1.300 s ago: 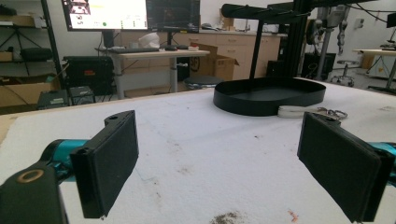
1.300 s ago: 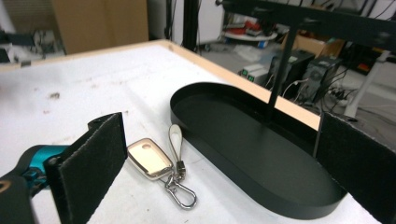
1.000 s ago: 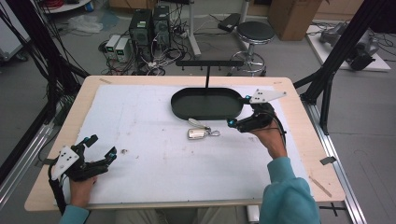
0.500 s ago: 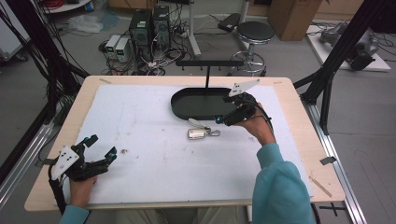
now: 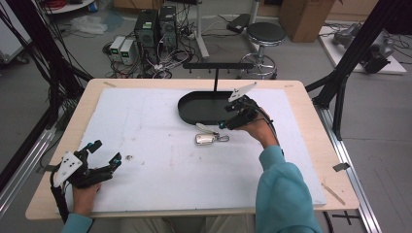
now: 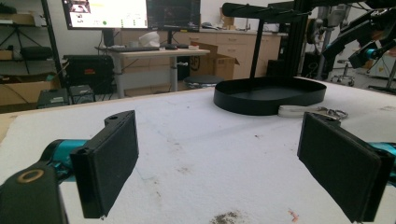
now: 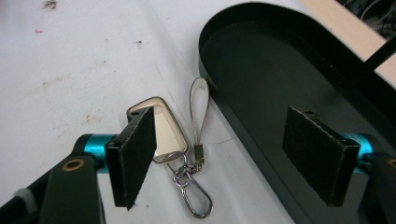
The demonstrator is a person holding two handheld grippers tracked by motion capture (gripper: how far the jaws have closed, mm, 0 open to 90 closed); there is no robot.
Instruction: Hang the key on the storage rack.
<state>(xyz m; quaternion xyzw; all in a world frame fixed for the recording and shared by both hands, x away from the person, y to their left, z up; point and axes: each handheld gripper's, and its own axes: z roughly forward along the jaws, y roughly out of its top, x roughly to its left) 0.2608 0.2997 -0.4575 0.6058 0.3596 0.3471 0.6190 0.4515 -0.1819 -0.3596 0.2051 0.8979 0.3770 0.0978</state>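
Spanning most of the high view, the tabletop [image 5: 145, 126] carries a white mat, and every working item sits on its far right part. Next in size is the black oval tray [image 5: 204, 108], which stands on the mat with an upright post and a hook bar rising from its far edge. The tray interior appears bare; nothing lies inside it, and nothing visibly hangs from the bar.

The key fob [image 5: 204, 140] lies flat on the mat just outside the near rim of the tray, apart from it. A pale strap loop [image 7: 200, 109] and a metal clasp [image 7: 194, 186] are attached to the fob; the loop reaches toward the tray wall.

The right hand-held gripper [image 5: 224, 125] hovers directly over the fob. Its jaws have just been closing but remain apart: in the right gripper view one pad stands over the fob body, the other over the tray floor, with the strap and clasp between them. No pad presses on anything.

The left hand-held gripper [image 5: 104, 155] rests at the near left corner of the tabletop, well apart from the work, jaws wide apart and holding nothing.

Progress assessment: the approach is complete, the grasp is not. Remaining, by judgement: clamp the fob or its strap, lift it, and set it in the tray or on a hook.
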